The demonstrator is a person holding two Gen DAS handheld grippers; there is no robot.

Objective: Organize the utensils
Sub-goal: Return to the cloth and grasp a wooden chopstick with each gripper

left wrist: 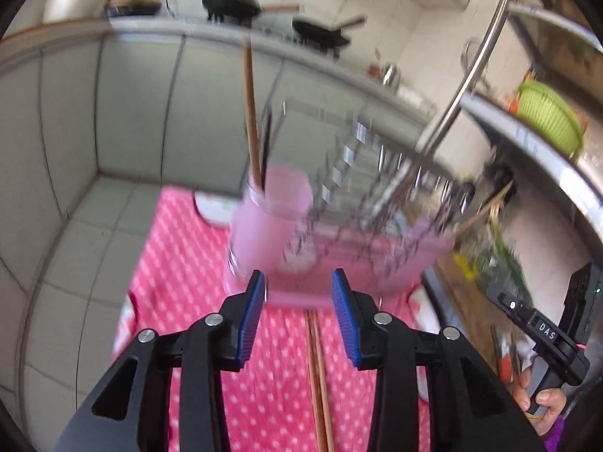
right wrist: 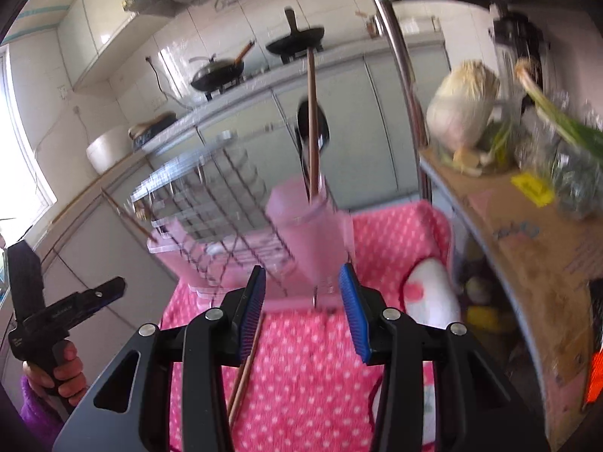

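The pink polka-dot cloth (left wrist: 196,263) fills the lower centre of both views and covers the counter. A soft, loose cover like this could bunch or slide if a tip drags across it, carrying everything on it.

On it, mid-frame, stands the wire dish rack (right wrist: 211,203) in its pink tray (left wrist: 339,263), with the pink utensil cup (right wrist: 301,218) at one end. The cup already holds an upright wooden chopstick (right wrist: 312,120) and a dark spoon (right wrist: 320,128). Both rise well above the rim, so the cup looks top-heavy; a knock from either tool could tip it or spill them.

Lower centre, just in front of the tray, a pair of wooden chopsticks (left wrist: 318,376) lies flat on the cloth. In the left wrist view they run between the jaws of the left gripper (left wrist: 297,293), which stand apart and grip nothing. The right gripper (right wrist: 301,290) is likewise released and empty, the same pair running under its left finger.

Both views are smeared, so the tools seem to be moving fast. Thin, round sticks on cloth may roll apart or be pinched singly. With both tools aimed at the same pair, they may collide.
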